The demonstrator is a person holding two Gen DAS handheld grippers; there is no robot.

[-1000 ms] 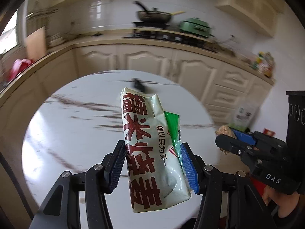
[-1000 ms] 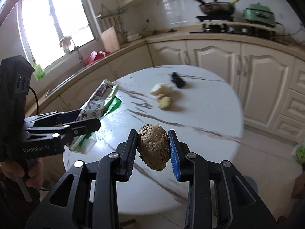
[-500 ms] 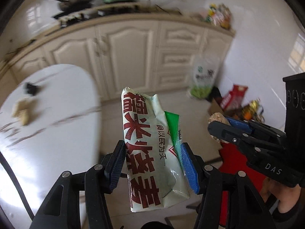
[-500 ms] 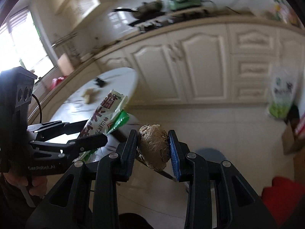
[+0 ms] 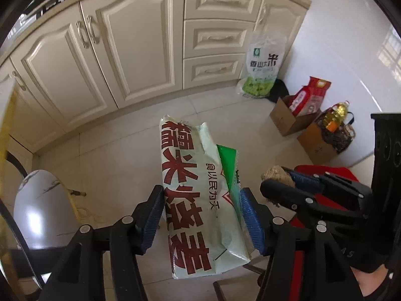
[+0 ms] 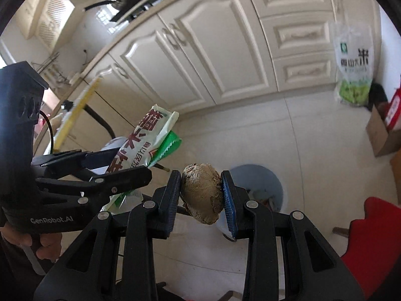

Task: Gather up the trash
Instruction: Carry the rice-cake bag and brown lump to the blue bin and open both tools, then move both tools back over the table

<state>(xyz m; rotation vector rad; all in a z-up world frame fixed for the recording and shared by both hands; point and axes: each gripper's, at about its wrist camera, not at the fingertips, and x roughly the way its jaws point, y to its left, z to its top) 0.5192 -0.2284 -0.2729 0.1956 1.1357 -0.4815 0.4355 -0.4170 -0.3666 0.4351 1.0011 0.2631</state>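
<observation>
Left wrist view: left gripper (image 5: 201, 222), jaws opening, white-and-green wrapper (image 5: 198, 200) still between its pads.
Right gripper (image 6: 201, 198): narrowly parted, clamped on brown lump (image 6: 202, 192).
Below: pale blue bin (image 6: 260, 188) on the floor under the lump.
Change: marble table behind a second ago; now floor tiles and cream cabinets (image 5: 125, 50).
Far: rice bag (image 5: 263, 67), cardboard boxes (image 5: 288, 118).

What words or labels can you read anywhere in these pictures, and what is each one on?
"GenRobot.AI": on the body of the left hand-held gripper.
"糯米烧麦" in large red characters, "食以民为天" in small ones: on the snack wrapper between that gripper's opening jaws.
"香山大米": on the rice bag by the drawers.
"AS", partly cut off: on the right hand-held gripper.
Print on the red packet is too small to read.
</observation>
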